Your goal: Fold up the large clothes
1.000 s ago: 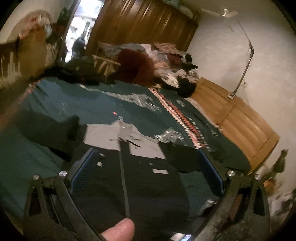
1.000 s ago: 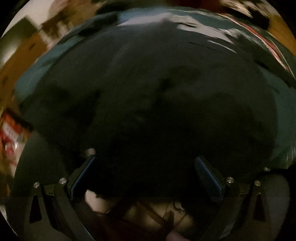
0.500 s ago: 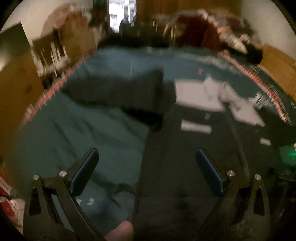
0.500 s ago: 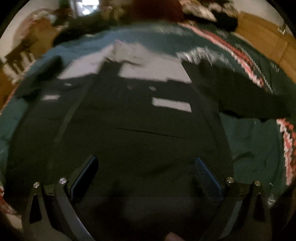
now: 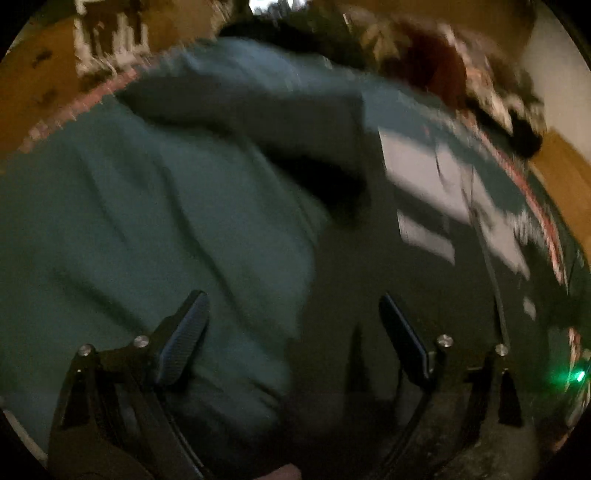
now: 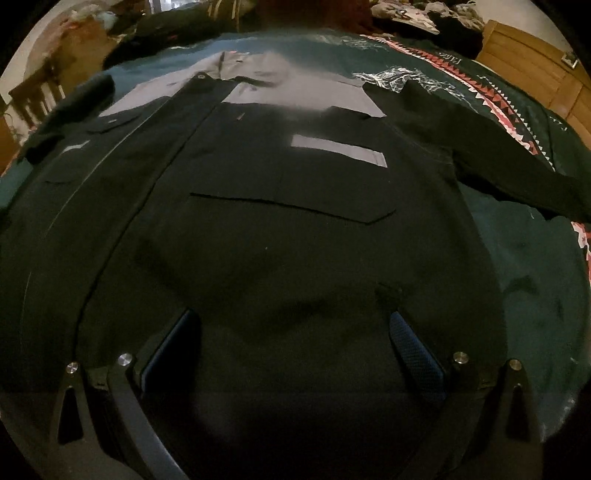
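A large black shirt (image 6: 280, 221) with a grey yoke and grey chest stripes lies spread face up on a teal bedspread (image 6: 535, 280), collar at the far end, sleeves out to both sides. My right gripper (image 6: 291, 325) is open and empty over the shirt's lower front. In the blurred left wrist view the shirt (image 5: 413, 288) fills the right half, with its left sleeve (image 5: 258, 122) stretched across the bedspread (image 5: 147, 221). My left gripper (image 5: 293, 310) is open and empty over the shirt's left hem edge.
The bedspread has a red and white patterned border (image 6: 495, 99). A heap of clothes (image 6: 424, 14) lies at the far end of the bed. A wooden board (image 6: 535, 59) stands at the right, wooden furniture (image 6: 33, 92) at the left.
Both grippers have swung down toward the shirt's lower part. The left view has turned left, onto the left sleeve and bedspread. The right view has steadied over the shirt front.
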Available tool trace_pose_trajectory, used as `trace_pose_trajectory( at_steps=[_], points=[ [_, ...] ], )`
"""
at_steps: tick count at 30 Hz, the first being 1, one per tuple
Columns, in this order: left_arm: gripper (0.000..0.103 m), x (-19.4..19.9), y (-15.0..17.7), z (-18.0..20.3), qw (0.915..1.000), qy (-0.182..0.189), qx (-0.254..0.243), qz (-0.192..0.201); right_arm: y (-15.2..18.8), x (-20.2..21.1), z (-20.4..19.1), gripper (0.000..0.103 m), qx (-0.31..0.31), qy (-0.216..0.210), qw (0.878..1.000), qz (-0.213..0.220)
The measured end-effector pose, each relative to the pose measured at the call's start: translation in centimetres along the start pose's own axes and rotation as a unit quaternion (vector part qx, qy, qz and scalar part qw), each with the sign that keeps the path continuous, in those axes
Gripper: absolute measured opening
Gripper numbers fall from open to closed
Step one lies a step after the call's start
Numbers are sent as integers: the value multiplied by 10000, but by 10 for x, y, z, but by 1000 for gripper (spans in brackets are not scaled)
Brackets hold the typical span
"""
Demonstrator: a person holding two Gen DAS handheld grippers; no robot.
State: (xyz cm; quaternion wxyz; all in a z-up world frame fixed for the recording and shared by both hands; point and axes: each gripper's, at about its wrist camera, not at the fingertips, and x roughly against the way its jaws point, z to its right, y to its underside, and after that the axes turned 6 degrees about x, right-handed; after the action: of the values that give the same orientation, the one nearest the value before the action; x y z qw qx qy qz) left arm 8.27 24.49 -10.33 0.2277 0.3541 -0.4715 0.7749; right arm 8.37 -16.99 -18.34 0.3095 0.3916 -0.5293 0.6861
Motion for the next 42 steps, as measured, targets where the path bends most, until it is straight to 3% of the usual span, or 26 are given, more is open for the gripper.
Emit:
trace_pose_trajectory(
  at_steps=[3, 5, 7, 10, 14, 19, 22, 26, 30, 31, 32, 34, 35, 38, 42],
  points=[
    [92, 31, -55, -47, 9967, -63, 418, 698, -3, 4, -1, 103, -17, -29, 9999, -152],
    [93, 45, -92, -77, 9910, -439, 547, 1139, -9, 1, -4, 103, -15, -55, 9997, -231],
    [93, 43, -122, -101, 9860, -811, 595, 1330, -9, 2, -3, 103, 3, -77, 9996, -257],
    [93, 16, -153, -144, 9854, -1140, 638, 1093, -11, 1, -4, 103, -1, -92, 9994, -321],
    [83, -36, -166, -187, 9883, -816, 1187, 509, -15, 0, -3, 103, 31, -135, 9989, -454],
    [69, -94, -181, -184, 9893, 86, 1457, -87, -22, -4, -3, 103, 92, -213, 9980, -596],
    [63, -121, -197, -183, 9899, 111, 1393, -256, -24, -6, -4, 103, 109, -216, 9977, -638],
    [63, -141, -204, -199, 9839, 151, 1740, -376, -29, -10, -4, 103, 96, -248, 9973, -685],
    [62, -145, -211, -196, 9857, 143, 1654, -282, -32, -13, -5, 103, 51, -210, 9976, -662],
    [54, -147, -214, -195, 9863, 104, 1626, -265, -33, -14, -5, 103, 32, -204, 9976, -659],
    [36, -149, -217, -196, 9862, 70, 1635, -246, -33, -14, -6, 103, -1, -195, 9976, -658],
    [12, -149, -221, -201, 9840, 121, 1770, -175, -34, -14, -6, 103, -30, -195, 9976, -663],
    [8, -146, -221, -202, 9833, 156, 1811, -112, -34, -14, -6, 103, -30, -195, 9976, -667],
    [5, -122, -226, -182, 9880, 40, 1512, 318, -35, -13, -6, 103, -46, -212, 9975, -673],
    [5, -52, -232, -115, 9903, 444, 790, 1050, -35, -5, -2, 96, -155, -252, 9978, -599]
  ],
)
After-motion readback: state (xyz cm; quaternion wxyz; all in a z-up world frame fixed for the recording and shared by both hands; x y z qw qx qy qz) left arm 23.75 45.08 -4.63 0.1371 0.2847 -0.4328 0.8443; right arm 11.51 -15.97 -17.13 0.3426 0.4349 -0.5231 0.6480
